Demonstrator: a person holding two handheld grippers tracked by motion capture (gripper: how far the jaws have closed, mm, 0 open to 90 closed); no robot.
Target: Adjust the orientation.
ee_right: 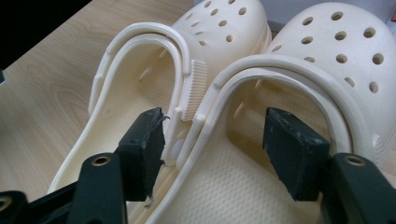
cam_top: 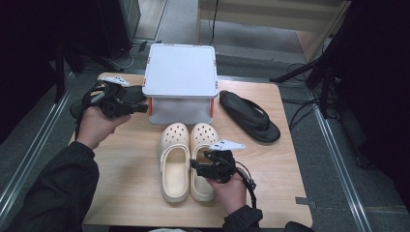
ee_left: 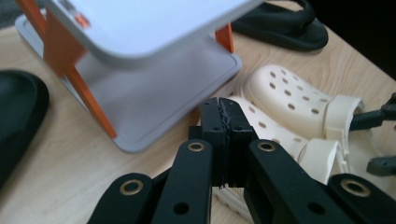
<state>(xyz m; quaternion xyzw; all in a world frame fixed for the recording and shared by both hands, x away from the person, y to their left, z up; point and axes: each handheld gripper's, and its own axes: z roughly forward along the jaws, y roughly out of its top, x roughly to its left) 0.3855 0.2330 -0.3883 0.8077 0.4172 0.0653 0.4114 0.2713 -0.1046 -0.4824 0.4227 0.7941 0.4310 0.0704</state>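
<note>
My right claw (cam_top: 200,166) hangs over the heel of the right-hand shoe of the pair of cream perforated foam clogs (cam_top: 187,159), which sits at the middle of the pale wooden table (cam_top: 125,183), toes pointing to twelve o'clock. Its jaws stand wide and press on nothing; in the right gripper view (ee_right: 212,140) one pad sits inside the left clog's opening, the other inside the right clog's, with the two inner rims and the heel straps between them. My left claw (cam_top: 142,107) floats at about ten o'clock from the clogs with its jaws pressed together on nothing, as the left gripper view (ee_left: 226,123) shows plainly. Directly at twelve o'clock of the clogs, touching or nearly touching their toes, stands a white two-tier plastic shoe rack with orange posts (cam_top: 180,72). A black rubber flip-flop sandal (cam_top: 249,116) lies at two o'clock, and a second black sandal (ee_left: 18,116) lies at the table's left edge, under my left hand (cam_top: 96,128) in the high view. I can read no brand or writing anywhere. The left gripper view reveals the rack's grey lower shelf and orange posts; the right gripper view shows the ribbed strap (ee_right: 194,88) and the nubbed footbed.
</note>
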